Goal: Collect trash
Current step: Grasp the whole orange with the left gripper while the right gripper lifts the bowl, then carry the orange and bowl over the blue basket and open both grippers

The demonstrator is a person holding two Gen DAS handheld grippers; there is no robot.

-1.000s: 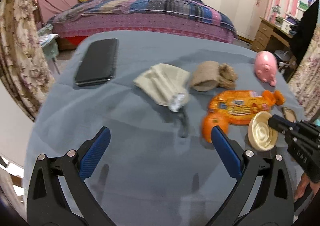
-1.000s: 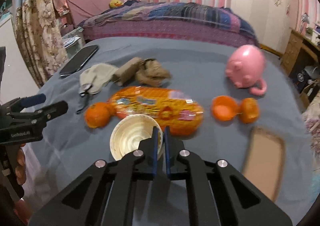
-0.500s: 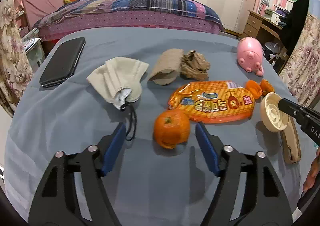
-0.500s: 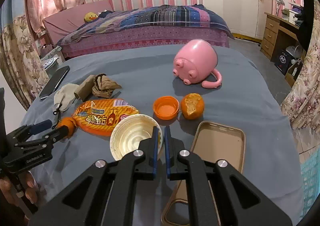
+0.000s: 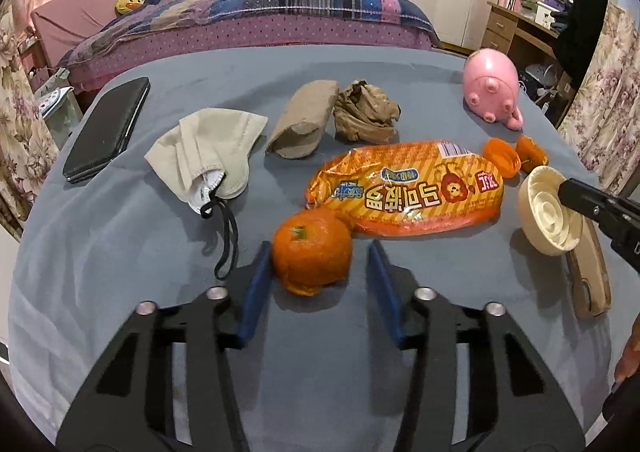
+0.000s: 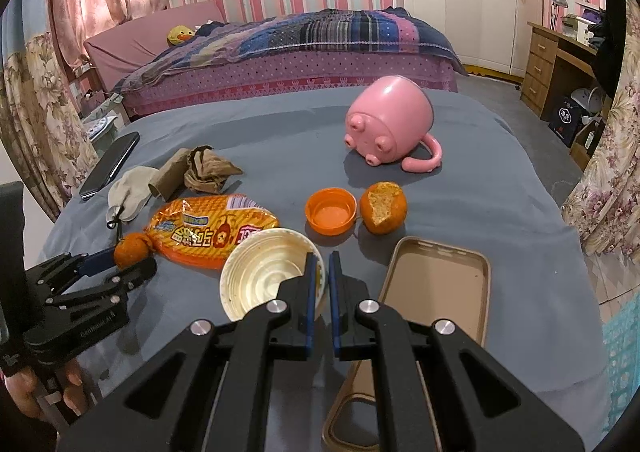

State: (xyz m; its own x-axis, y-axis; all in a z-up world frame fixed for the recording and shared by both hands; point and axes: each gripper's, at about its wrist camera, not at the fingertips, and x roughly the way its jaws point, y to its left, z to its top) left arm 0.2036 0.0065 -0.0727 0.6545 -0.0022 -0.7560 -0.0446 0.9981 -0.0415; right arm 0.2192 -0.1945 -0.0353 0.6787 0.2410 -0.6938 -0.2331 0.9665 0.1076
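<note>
An orange peel ball [image 5: 312, 252] lies on the grey table between the fingers of my left gripper [image 5: 316, 256]; the jaws are open around it, the left pad touching or nearly so. It also shows in the right wrist view [image 6: 132, 250]. My right gripper [image 6: 322, 264] is shut on the rim of a cream paper bowl [image 6: 264, 276], also seen in the left wrist view [image 5: 548, 211]. An orange snack bag [image 5: 408, 191] lies behind the peel. An orange cap [image 6: 330, 209] and another peel piece [image 6: 383, 207] lie past the bowl.
A face mask [image 5: 208, 155], a cardboard tube [image 5: 304, 119], crumpled brown paper [image 5: 364, 111], a black phone [image 5: 108, 127], a pink pig cup [image 6: 390, 125] and a tan phone case [image 6: 424, 312] lie on the table [image 5: 120, 252]. A bed stands behind.
My left gripper moved forward and narrowed around the orange peel ball. My right gripper, still holding the bowl, shifted slightly.
</note>
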